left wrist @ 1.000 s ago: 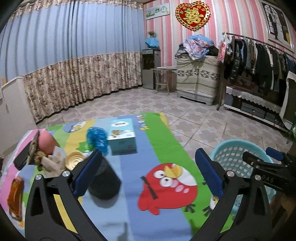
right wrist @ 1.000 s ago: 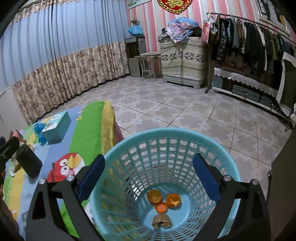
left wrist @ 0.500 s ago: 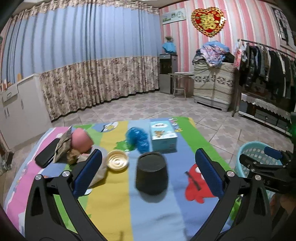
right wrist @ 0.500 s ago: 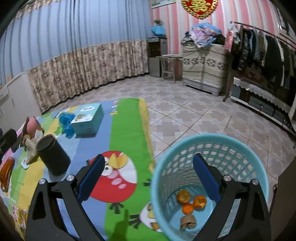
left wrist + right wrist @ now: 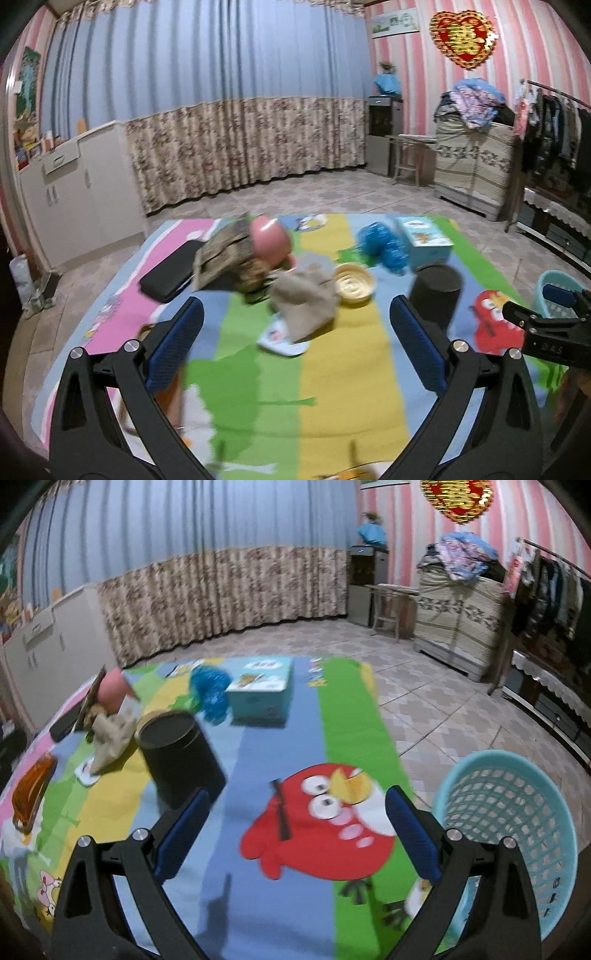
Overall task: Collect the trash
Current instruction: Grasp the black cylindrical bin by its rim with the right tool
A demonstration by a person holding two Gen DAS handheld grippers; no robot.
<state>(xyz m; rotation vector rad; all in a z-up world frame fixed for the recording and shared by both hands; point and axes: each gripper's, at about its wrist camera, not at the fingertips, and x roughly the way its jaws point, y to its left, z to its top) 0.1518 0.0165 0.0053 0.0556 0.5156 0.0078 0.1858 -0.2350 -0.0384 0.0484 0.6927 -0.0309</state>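
A colourful cartoon cloth (image 5: 340, 369) covers the table. On it lie a crumpled beige tissue (image 5: 306, 302), a small yellow bowl (image 5: 352, 284), a pink cup (image 5: 267, 240) on a brown wrapper (image 5: 225, 251), a blue crumpled bag (image 5: 384, 245) and an orange wrapper (image 5: 31, 790). My left gripper (image 5: 295, 339) is open and empty, in front of the tissue. My right gripper (image 5: 297, 827) is open and empty over the red bird print, between the black cylinder (image 5: 177, 757) and the teal basket (image 5: 513, 819) on the floor to the right.
A light blue box (image 5: 262, 690) stands at the cloth's far side. A black flat case (image 5: 170, 271) lies at the left. White cabinets (image 5: 70, 199) stand left, a clothes rack (image 5: 557, 155) and piled crates (image 5: 472, 162) at the right wall. Tiled floor surrounds the table.
Both grippers swung left, away from the basket and toward the clutter on the cloth. The basket went from under the right gripper to its right side. Both stayed open.
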